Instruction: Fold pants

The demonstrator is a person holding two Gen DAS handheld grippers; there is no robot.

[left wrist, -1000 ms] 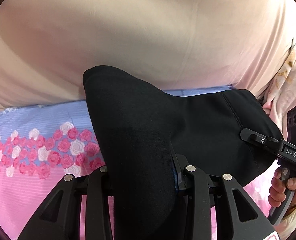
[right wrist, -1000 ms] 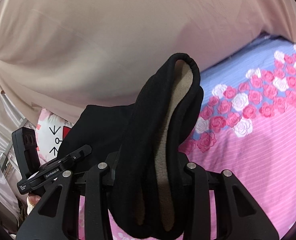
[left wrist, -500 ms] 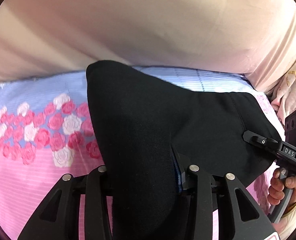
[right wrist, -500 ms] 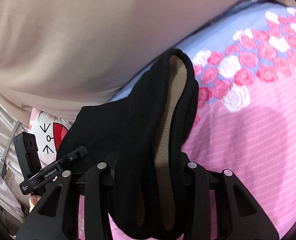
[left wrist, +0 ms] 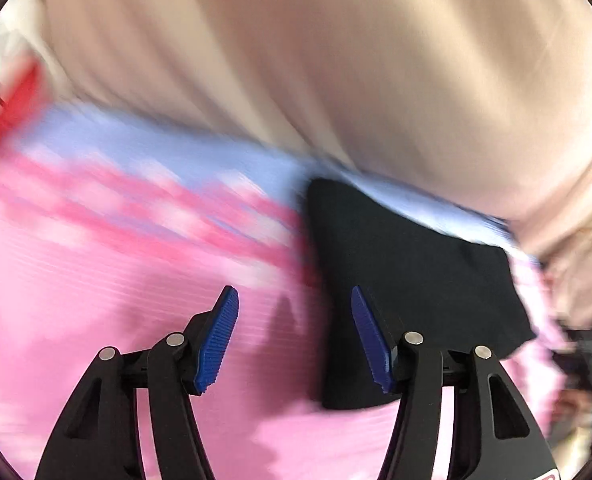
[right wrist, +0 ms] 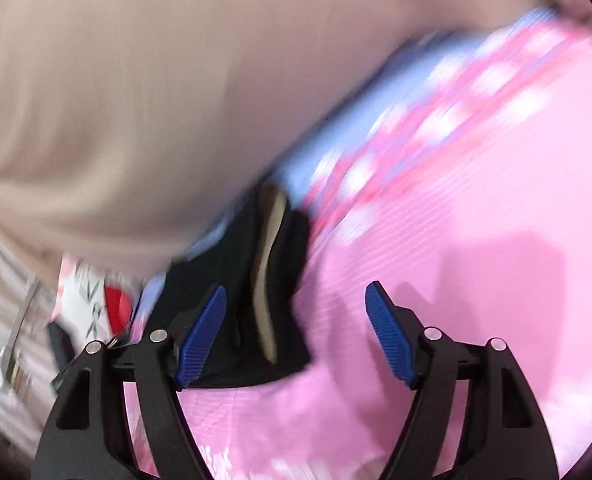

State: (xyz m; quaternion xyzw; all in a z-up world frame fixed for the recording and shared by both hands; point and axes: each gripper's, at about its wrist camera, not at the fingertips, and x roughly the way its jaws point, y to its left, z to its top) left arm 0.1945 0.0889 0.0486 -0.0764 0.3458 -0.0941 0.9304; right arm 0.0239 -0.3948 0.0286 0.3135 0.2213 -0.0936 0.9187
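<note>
Left wrist view shows a bed (left wrist: 76, 300) with a soft sheet on it. The sheet is mostly pink with thin stripes. Farther back it has a band of red and white flowers and then a light blue strip. The flowers look smeared, because the picture is blurry. Behind the bed hangs a big beige curtain (left wrist: 335, 60) with long smooth folds. It fills the whole top of both views.

The pants (left wrist: 407, 280) are black and look thick and soft. They lie flat on the bed in a folded block, close to the blue strip and the curtain. In the right wrist view the pants (right wrist: 236, 300) show an open edge with a tan, fuzzy inside.

At the left edge of the right wrist view there is a white pillow (right wrist: 96, 304) with a red spot and black lines. It is cut off, and the dark thing just below it is too blurry to name.

The left gripper (left wrist: 294, 338) is black, with blue ridged pads on its fingers (left wrist: 218, 340). Its jaws have just been opening. They stand apart with nothing between them, only pink sheet. The pants lie behind its right finger.

The right gripper (right wrist: 296, 336) looks the same, with blue ridged fingers (right wrist: 389, 338). Its jaws have just been opening too, and they press on nothing. The edge of the pants shows in the gap, next to the left finger.
</note>
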